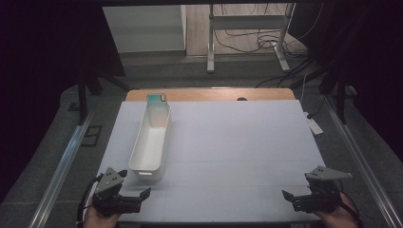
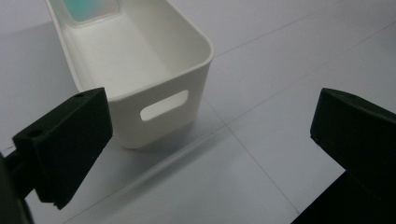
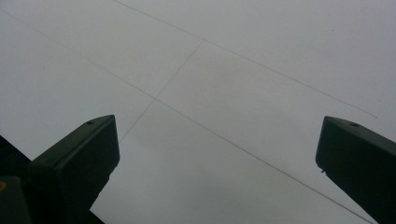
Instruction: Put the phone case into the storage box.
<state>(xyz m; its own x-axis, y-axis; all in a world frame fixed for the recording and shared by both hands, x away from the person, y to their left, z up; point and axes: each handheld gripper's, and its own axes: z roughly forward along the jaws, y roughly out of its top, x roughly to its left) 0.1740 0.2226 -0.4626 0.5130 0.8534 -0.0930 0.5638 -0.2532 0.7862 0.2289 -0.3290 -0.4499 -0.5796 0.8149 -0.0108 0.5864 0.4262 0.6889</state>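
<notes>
Lying lengthwise away from the person, white bin [image 1: 151, 142], left gripper [image 1: 135, 192] near

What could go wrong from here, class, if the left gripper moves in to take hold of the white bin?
1. The white bin is long, narrow and looks light; a grip on its near end wall could swing or tip it.
2. The teal phone-like item leans at the bin's far end and could slide or fall if the bin jerks.
3. The left gripper has its jaws wide open beside the bin's near corner, so one jaw might knock the wall rather than straddle it.
</notes>
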